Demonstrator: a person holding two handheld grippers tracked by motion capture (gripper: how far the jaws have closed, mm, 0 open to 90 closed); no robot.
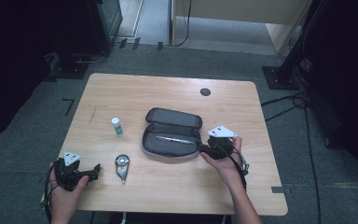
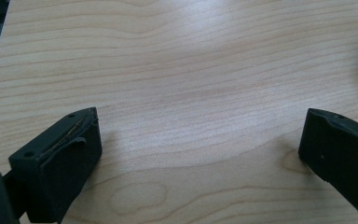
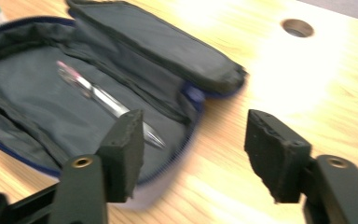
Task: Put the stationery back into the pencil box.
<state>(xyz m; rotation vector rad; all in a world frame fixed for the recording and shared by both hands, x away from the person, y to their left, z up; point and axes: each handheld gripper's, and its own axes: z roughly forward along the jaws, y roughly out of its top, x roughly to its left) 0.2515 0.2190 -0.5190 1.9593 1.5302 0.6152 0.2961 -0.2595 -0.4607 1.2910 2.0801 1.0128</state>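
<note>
A dark zip pouch lies unzipped in the middle of the wooden table, with a silver pen inside it. The right gripper view looks into the same pouch with its pen. My right gripper sits at the pouch's right end, open; in its own view its jaws straddle the pouch's rim with nothing held. My left gripper rests open near the front left edge, with bare tabletop between its jaws.
A small white tube with a green band stands left of the pouch. A silver round tape-measure-like item lies in front of it. A cable hole sits near the table's back edge. Dark stands and cables surround the table.
</note>
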